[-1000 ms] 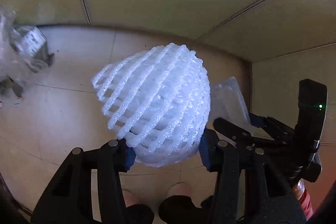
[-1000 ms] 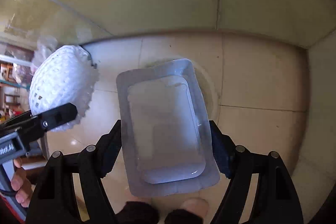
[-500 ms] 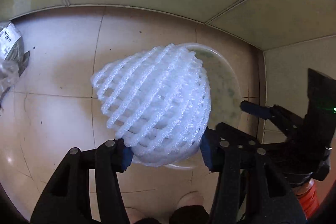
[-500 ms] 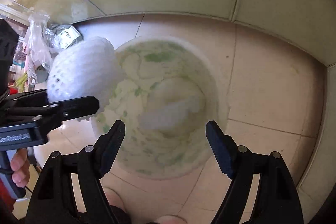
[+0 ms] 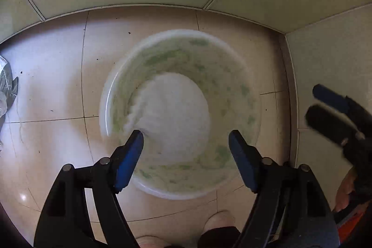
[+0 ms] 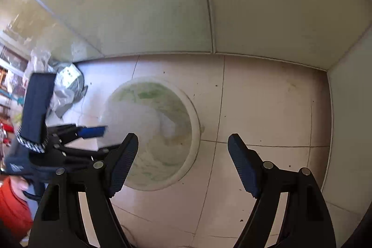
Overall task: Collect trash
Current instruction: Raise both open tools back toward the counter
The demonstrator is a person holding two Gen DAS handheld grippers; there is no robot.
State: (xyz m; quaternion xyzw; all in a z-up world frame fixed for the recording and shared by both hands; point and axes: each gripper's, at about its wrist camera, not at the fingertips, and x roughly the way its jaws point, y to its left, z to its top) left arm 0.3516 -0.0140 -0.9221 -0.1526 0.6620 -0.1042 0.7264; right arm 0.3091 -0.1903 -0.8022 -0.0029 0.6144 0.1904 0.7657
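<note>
A white bucket [image 5: 104, 108] with green-stained inner walls stands on the tiled floor below both grippers. A white foam fruit net [image 5: 172, 113], blurred, is dropping inside it. My left gripper [image 5: 184, 135] hangs over the bucket; its jaws are opening, and its blue pads are clear of the net. In the right wrist view the bucket [image 6: 195, 122] lies left of centre with the blurred net [image 6: 139, 115] in it. My right gripper [image 6: 182, 137] is open and empty above the bucket's right rim. The left gripper [image 6: 93, 131] reaches in from the left.
Crumpled plastic bags [image 6: 67, 85] lie on the floor left of the bucket, also seen as a bag [image 5: 7, 90] at the frame edge. Walls meet in a corner behind and to the right. The person's feet [image 5: 220, 220] stand near the bucket.
The left gripper sank toward the bucket, opened and let go of the foam net, which fell in. The right gripper released the clear plastic tray into the bucket and shifted right.
</note>
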